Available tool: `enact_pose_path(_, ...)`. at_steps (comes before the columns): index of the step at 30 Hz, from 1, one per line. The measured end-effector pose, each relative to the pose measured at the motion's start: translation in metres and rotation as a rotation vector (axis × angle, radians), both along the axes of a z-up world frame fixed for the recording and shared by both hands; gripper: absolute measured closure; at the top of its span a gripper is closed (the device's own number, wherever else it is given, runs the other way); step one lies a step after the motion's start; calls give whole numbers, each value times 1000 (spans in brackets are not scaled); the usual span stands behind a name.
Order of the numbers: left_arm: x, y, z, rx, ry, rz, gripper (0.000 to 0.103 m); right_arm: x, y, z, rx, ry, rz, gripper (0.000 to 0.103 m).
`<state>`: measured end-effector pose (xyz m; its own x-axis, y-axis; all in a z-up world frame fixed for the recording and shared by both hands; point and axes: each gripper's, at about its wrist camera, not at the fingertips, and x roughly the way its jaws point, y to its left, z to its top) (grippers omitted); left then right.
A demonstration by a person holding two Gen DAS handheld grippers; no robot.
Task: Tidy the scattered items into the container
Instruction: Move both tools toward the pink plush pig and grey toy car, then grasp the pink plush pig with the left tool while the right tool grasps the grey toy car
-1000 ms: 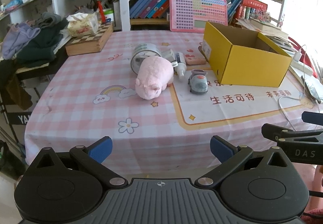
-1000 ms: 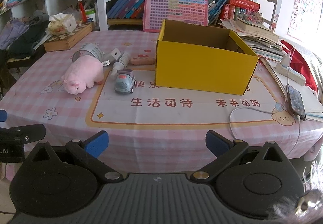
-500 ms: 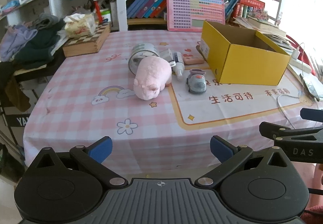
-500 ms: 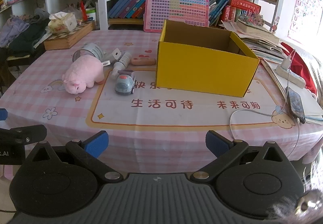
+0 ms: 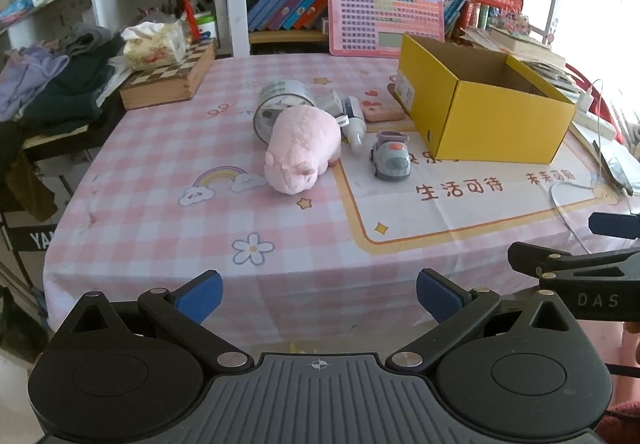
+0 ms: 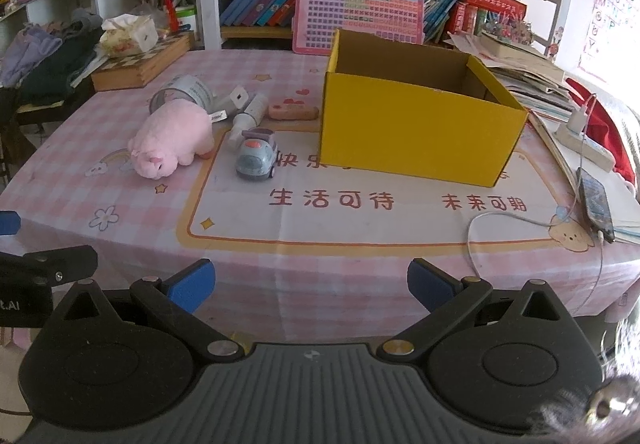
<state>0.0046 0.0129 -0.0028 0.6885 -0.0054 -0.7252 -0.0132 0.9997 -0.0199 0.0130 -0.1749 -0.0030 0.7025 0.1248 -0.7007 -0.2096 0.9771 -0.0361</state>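
An open yellow cardboard box [image 5: 488, 123] [image 6: 416, 131] stands on the pink checked tablecloth [image 5: 168, 211]. Left of it lie a pink plush pig [image 5: 302, 149] [image 6: 172, 139], a grey toy car [image 5: 391, 160] [image 6: 257, 159], a roll of tape [image 5: 282, 103] [image 6: 182, 93], a white tube [image 5: 354, 123] [image 6: 248, 117] and a pink eraser-like bar [image 5: 382, 115] [image 6: 293, 111]. My left gripper [image 5: 318, 298] is open and empty, off the table's near edge. My right gripper [image 6: 310, 286] is open and empty too, also at the near edge, to the right of the left one.
A wooden chess box [image 5: 170, 77] with a tissue pack sits at the far left. Shelves of books and a pink board [image 6: 358, 13] stand behind. A phone [image 6: 596, 203] with a white cable, a power strip [image 6: 586, 141] and stacked papers lie at the right edge.
Both grippers have drifted slightly, so the view of the table has shifted a little; nothing on the table has moved and both stay open.
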Motion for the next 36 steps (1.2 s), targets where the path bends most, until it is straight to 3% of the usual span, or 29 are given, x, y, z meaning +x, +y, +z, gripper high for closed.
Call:
enact_pose_path(19,-1,19,2,-14,-34,24,0,9,21,3,-15,-19,37,0)
enact_pose_path(28,0,18,5,-11,-52,-15,0,10,27,6,-4,-36,69,0)
enact_pose_path(36,11,24,-1,-50,-14,11,0,18,27,3,-4,-29,79,2)
